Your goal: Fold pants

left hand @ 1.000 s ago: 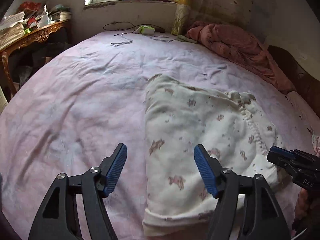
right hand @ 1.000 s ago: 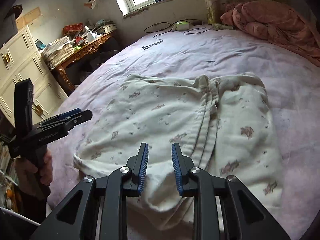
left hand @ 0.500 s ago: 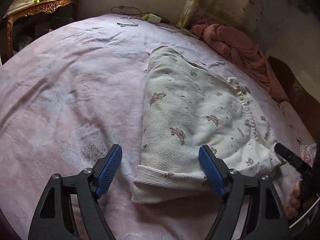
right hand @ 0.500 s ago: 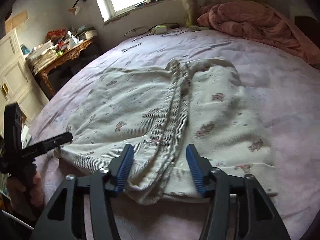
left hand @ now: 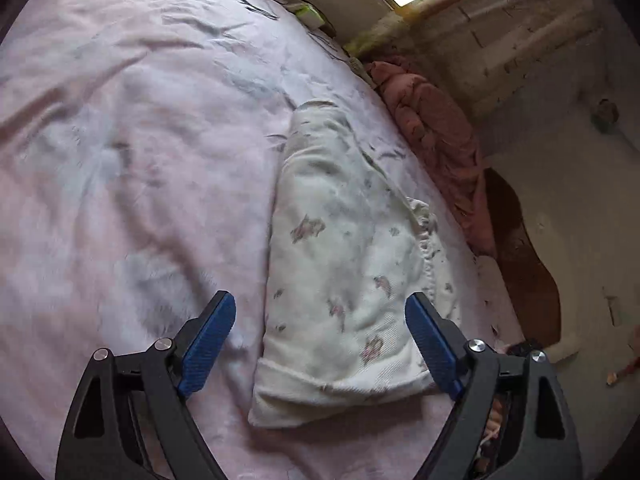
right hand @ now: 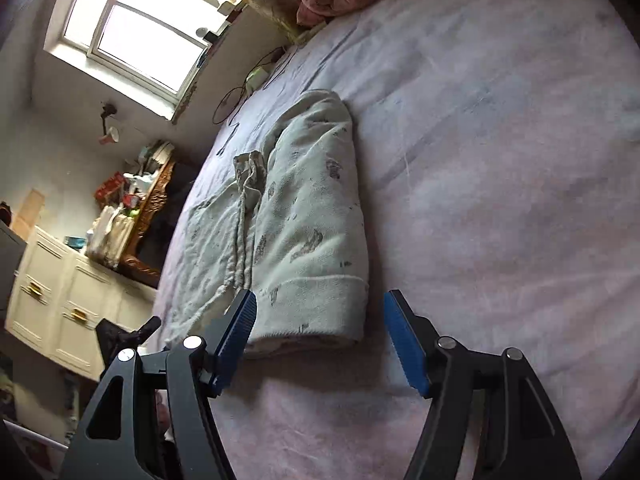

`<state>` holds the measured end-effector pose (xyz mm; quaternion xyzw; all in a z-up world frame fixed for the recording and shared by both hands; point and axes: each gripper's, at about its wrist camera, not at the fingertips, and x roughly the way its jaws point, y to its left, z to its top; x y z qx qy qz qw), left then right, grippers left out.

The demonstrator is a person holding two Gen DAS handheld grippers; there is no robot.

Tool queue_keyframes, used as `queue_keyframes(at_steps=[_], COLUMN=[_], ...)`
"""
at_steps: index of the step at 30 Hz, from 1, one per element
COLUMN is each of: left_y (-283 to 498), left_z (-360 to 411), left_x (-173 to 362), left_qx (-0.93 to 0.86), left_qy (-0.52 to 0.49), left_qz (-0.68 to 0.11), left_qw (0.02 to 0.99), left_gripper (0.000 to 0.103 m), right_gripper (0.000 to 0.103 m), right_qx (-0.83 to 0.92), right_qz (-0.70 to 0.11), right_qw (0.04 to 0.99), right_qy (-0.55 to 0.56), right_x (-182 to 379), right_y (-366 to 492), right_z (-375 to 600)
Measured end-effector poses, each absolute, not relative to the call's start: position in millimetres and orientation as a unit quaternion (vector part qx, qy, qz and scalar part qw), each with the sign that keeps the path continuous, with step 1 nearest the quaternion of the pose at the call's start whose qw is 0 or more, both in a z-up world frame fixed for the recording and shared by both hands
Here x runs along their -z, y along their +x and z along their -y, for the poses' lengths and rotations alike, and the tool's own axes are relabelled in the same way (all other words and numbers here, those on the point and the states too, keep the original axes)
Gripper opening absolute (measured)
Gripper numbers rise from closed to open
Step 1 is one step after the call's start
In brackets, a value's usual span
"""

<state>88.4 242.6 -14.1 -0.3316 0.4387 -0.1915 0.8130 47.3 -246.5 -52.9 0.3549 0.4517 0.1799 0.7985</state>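
— Two grippers, both empty? How far along are the pants (left hand: 352, 280)?

— Both empty, yes. The left gripper (left hand: 320, 340) stands wide, and its jaws have just been opening further; the near cuff end of the pants lies between and under its fingers, not pinched. The right gripper (right hand: 318, 338) is moderately wide, its jaws also just opened, with the cuffed corner between them but no pad pressing on it.

— So what is done?

— The pants lie on the bed (left hand: 120, 160), on the pink sheet, already doubled into a long narrow bundle with the waistband (right hand: 248, 184) showing along one side. I'd judge at least one fold is made. What seems left is a crosswise fold to shorten it, plus some smoothing, since the edges look lumpy.

— Any containers to put it in?

— None on the bed. A white cabinet (right hand: 60, 292) with closed drawers stands by the wall; what it holds is hidden. A pink blanket (left hand: 432, 128) is heaped at the bed's far edge.
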Motion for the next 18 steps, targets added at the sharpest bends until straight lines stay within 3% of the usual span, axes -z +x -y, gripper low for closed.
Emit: queue_keyframes(at_steps=[4, 5, 7, 12, 15, 18], left_y=[142, 153, 170, 190, 196, 199], left_z=[-242, -239, -235, -213, -193, -173], left_x=[23, 31, 44, 45, 41, 34], left_qx=[0.219, 0.230, 0.252, 0.293, 0.307, 0.277], left_qy=[-0.299, -0.309, -0.326, -0.296, -0.264, -0.210], left_qz=[-0.493, -0.509, -0.524, -0.525, -0.530, -0.535], left_qw=[0.787, 0.770, 0.745, 0.742, 0.745, 0.770], left_gripper=[0.081, 0.067, 0.057, 0.062, 0.073, 0.066], right_gripper=[0.067, 0.067, 0.067, 0.068, 0.070, 0.078], right_qx=[-0.201, -0.208, -0.234, -0.320, -0.340, -0.350], right_qz=[-0.475, -0.482, -0.486, -0.483, -0.495, -0.494], right_qw=[0.787, 0.776, 0.750, 0.714, 0.712, 0.714], right_qy=[0.340, 0.350, 0.383, 0.393, 0.365, 0.351], right_x=[59, 66, 80, 89, 93, 91], right_y=[98, 111, 134, 164, 179, 191], right_z=[257, 259, 262, 243, 224, 209])
